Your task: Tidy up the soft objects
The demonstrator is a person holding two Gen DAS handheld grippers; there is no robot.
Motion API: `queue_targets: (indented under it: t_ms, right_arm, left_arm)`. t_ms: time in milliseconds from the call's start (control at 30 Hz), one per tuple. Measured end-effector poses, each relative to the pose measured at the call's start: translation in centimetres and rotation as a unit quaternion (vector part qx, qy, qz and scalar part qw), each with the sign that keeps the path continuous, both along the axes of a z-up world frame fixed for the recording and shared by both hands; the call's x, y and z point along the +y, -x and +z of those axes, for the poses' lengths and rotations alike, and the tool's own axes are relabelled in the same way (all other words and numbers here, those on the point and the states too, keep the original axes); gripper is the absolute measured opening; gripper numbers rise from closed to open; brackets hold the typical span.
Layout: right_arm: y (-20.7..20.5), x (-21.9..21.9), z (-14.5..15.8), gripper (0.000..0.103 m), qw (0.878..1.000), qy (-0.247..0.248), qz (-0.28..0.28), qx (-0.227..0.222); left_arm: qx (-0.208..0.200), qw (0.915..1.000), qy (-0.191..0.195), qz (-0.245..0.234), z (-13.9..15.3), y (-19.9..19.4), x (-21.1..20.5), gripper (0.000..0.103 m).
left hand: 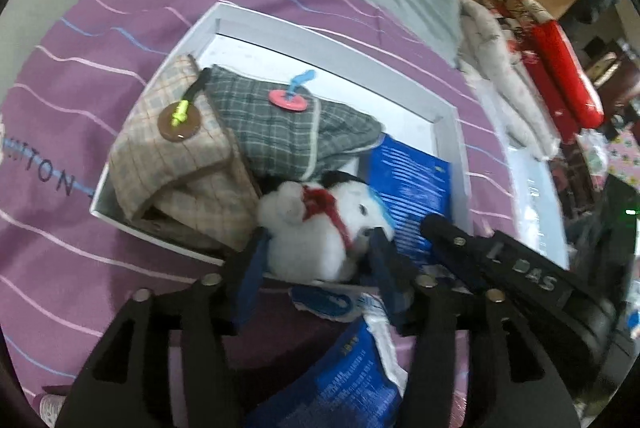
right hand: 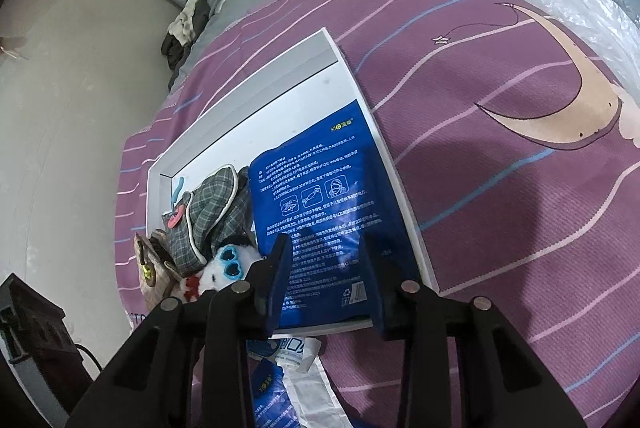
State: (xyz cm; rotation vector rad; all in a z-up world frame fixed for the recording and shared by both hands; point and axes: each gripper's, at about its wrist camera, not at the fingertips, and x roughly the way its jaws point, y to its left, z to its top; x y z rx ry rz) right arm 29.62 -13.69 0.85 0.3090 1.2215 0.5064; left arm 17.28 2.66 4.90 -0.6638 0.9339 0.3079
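— Closest to the lens on my left hand are the blue pads of my left gripper (left hand: 318,260), standing wide apart. The white plush toy (left hand: 316,228) with the red scarf sits between them at the near edge of the white box (left hand: 460,164). I don't see the pads squeezing its fur.

— And your other hand?

— On my right gripper (right hand: 328,268) the gap is narrow, and nothing is pinched in it. It hangs over the blue printed packet (right hand: 320,180), which lies flat in the right part of the box. Whether the tips touch the packet, I cannot tell.

— What else is in the box?

— Just past the plush toy lies a grey checked cloth pouch (left hand: 280,132) with a pink round tag. Left of it, a beige checked pouch (left hand: 180,164) with a brown tag leans over the box's left wall. The toy touches both, and its head rests against the blue packet.

— And outside it?

— Under my left fingers (left hand: 250,280), a second blue packet (left hand: 340,380) and a torn white wrapper (right hand: 296,348) lie on the purple striped bedsheet (left hand: 80,68), which also carries the box.
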Motion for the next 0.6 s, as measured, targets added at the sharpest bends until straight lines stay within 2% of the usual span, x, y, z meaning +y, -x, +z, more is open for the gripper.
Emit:
queue_targets:
  t_ms: [133,267,300,367,400,467,600]
  right_arm:
    - [0.3,0.0,0.7,0.033,1.0,0.001,0.0,-0.007]
    - [0.9,0.1,2.0,0.033,0.999,-0.032,0.017,-0.017]
    - [1.0,0.1,2.3,0.033,0.999,-0.039,0.022,-0.017]
    - [1.4,0.6,2.7,0.033,0.998,-0.054,0.039,-0.013]
    - [1.5,0.8,2.7,0.033,0.997,-0.057,0.045,-0.01]
    - [1.7,1.5,2.5,0.033,0.996,-0.061,0.059,0.003]
    - [1.8,2.4,1.8,0.033,0.997,-0.049,0.065,0.015]
  left_arm:
    - [-0.005,0.9991,0.03,-0.03,1.0,0.7,0.6,0.06]
    - [-0.022,0.9976,0.033,-0.057,2.4,1.5,1.2,0.059]
    - [-0.03,0.9976,0.028,-0.057,2.7,1.8,1.4,0.056]
    - [-0.043,0.9974,0.02,-0.054,3.5,2.5,2.0,0.04]
    - [-0.048,0.9973,0.019,-0.052,3.6,2.7,2.2,0.037]
    - [-0.052,0.9975,0.016,-0.045,3.5,2.8,2.9,0.024]
    - [-0.027,0.9992,0.004,-0.03,2.0,2.2,3.6,0.018]
